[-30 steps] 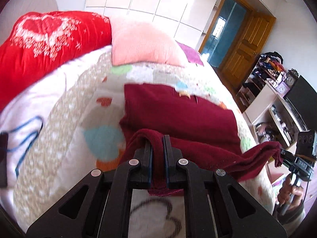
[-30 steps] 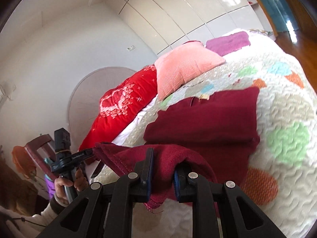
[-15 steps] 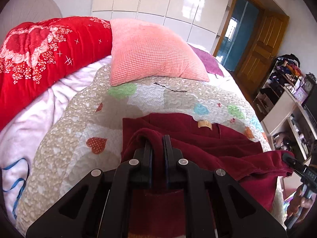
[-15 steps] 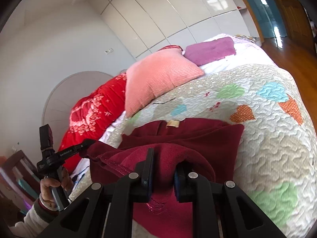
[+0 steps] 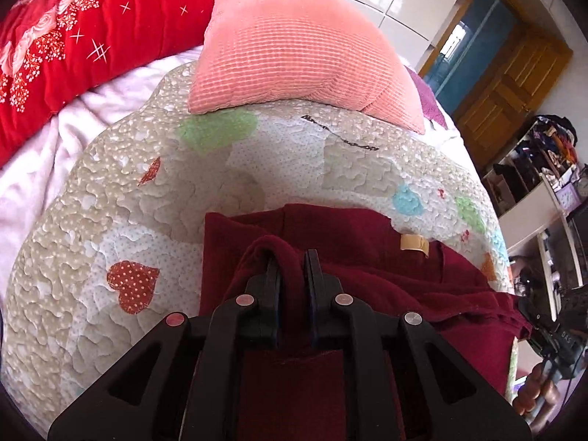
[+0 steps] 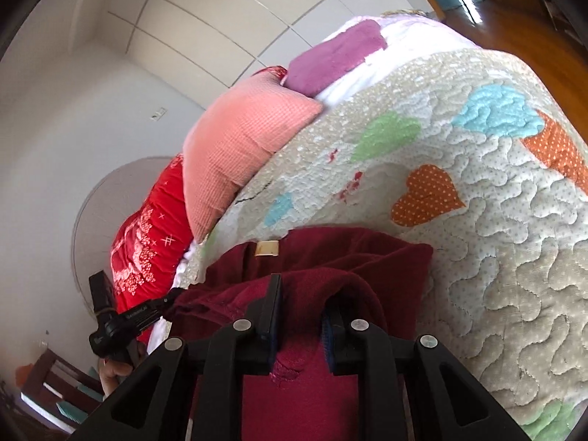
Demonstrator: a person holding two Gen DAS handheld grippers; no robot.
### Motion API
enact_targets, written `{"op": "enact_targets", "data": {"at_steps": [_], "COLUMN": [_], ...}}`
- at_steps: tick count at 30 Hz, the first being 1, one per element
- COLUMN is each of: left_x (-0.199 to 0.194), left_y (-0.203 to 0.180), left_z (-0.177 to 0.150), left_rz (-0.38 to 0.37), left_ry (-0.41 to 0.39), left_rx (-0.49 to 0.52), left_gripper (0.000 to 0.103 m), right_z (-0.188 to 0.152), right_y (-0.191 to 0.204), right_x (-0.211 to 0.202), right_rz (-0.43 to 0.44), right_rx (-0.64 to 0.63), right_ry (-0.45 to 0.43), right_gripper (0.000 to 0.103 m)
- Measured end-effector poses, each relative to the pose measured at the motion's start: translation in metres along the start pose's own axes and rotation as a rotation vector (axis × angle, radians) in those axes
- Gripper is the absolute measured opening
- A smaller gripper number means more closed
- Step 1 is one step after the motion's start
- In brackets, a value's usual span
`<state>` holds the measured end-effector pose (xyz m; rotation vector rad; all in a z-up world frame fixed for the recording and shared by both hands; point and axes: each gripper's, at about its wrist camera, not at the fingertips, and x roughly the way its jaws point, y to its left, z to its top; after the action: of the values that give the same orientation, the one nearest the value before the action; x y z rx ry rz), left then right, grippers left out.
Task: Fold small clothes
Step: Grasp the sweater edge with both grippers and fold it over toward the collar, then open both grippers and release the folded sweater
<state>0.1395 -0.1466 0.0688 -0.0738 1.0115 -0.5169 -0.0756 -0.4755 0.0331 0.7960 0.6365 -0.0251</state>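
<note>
Two grippers, both on one maroon garment lying on the heart-patterned quilt. Left wrist view: we see our left gripper with jaws easing apart, a fold of maroon fabric still pinched between the pads; garment fills the 6 o'clock area, its tan neck label at about 3 o'clock of the fingertips. Pink pillow at 12, red floral duvet at 10, the other gripper at 4, gripping the hem. Right wrist view: we see our right gripper also starting to spread, a hump of the garment between its pads. Label at 12, pillow at 11, purple cushion beyond, left gripper at 9.
</note>
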Motion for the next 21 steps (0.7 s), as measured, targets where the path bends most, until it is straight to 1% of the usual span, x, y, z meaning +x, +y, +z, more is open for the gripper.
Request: {"op": "enact_targets", "data": {"at_steps": [2,4,5,6,8,9,10,11,12,13,15,17,19,21], "left_x": [-0.007,-0.015,-0.018,-0.022,-0.034,-0.039,-0.042,-0.042,-0.042,-0.042,-0.044,-0.044,-0.039,-0.03], "left_y": [0.0,-0.003,-0.006,-0.008,-0.008,-0.006,-0.003,-0.001,0.0,0.0,-0.004,-0.007,-0.01,-0.015], "left_z": [0.004,0.008,0.009,0.011,0.013,0.014,0.016,0.017,0.018,0.017,0.013,0.009,0.006,0.004], "left_rz": [-0.025,-0.04,-0.048,-0.044,-0.022,-0.035,-0.05,-0.059,-0.056,-0.047,-0.02,-0.01,-0.016,-0.012], "left_ry": [-0.009,-0.021,-0.029,-0.044,-0.111,-0.143,-0.15,-0.134,-0.124,-0.125,-0.138,-0.138,-0.131,-0.112], "left_rx": [-0.001,0.005,0.016,0.022,0.018,0.002,-0.016,-0.031,-0.031,-0.022,0.021,0.049,0.053,0.05], "left_gripper": [0.016,0.021,0.03,0.051,0.075,0.077,0.077,0.077,0.077,0.077,0.077,0.077,0.077,0.077], "right_z": [0.0,0.004,0.006,0.007,0.009,0.009,0.009,0.009,0.009,0.01,0.014,0.015,0.012,0.006], "right_y": [0.002,0.001,0.001,0.002,0.004,0.004,0.005,0.006,0.006,0.006,0.009,0.018,0.032,0.05], "right_x": [-0.007,-0.013,-0.014,-0.015,-0.019,-0.021,-0.022,-0.025,-0.03,-0.036,-0.049,-0.053,-0.046,-0.029], "right_rz": [0.02,0.058,0.063,0.064,0.083,0.099,0.11,0.124,0.117,0.106,0.082,0.048,-0.023,-0.149], "right_rx": [0.009,0.045,0.057,0.067,0.086,0.097,0.104,0.113,0.115,0.111,0.084,0.021,-0.079,-0.207], "right_ry": [-0.013,-0.024,-0.028,-0.034,-0.043,-0.042,-0.042,-0.053,-0.075,-0.096,-0.139,-0.139,-0.108,-0.075], "right_gripper": [0.021,0.022,0.023,0.023,0.024,0.026,0.029,0.033,0.045,0.051,0.051,0.051,0.051,0.05]}}
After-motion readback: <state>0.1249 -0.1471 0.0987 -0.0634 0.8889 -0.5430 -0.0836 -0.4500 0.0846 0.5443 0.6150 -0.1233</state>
